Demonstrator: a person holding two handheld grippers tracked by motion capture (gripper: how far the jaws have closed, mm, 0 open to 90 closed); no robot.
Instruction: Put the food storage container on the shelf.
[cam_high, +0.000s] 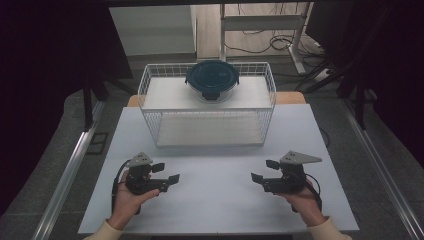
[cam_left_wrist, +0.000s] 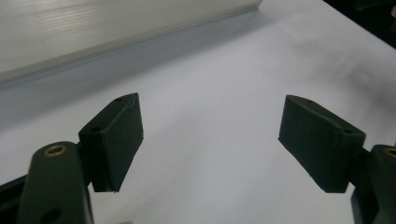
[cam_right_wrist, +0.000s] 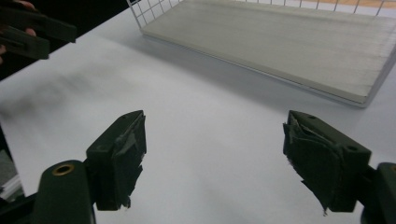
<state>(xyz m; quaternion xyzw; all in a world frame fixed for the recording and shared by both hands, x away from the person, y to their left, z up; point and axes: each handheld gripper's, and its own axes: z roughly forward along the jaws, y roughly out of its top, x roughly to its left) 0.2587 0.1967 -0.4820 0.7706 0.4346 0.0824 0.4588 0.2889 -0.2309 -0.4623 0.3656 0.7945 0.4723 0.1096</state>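
A round glass container with a dark blue lid (cam_high: 212, 80) stands on the upper shelf of a white wire rack (cam_high: 207, 102) at the back of the white table (cam_high: 215, 200). My left gripper (cam_high: 166, 173) hovers low over the table at the front left, open, nothing between its jaws; its own view shows the gripper (cam_left_wrist: 210, 140) over bare table. My right gripper (cam_high: 265, 170) sits at the front right, open and empty too, and in the right gripper view the gripper (cam_right_wrist: 215, 156) points toward the rack's lower shelf (cam_right_wrist: 280, 42). Both are well short of the rack.
The rack has a lower shelf board (cam_high: 210, 131) open toward me. Dark curtains flank the table. Metal rails (cam_high: 70, 170) run along both sides of the floor, and a desk frame with cables (cam_high: 265, 35) stands behind.
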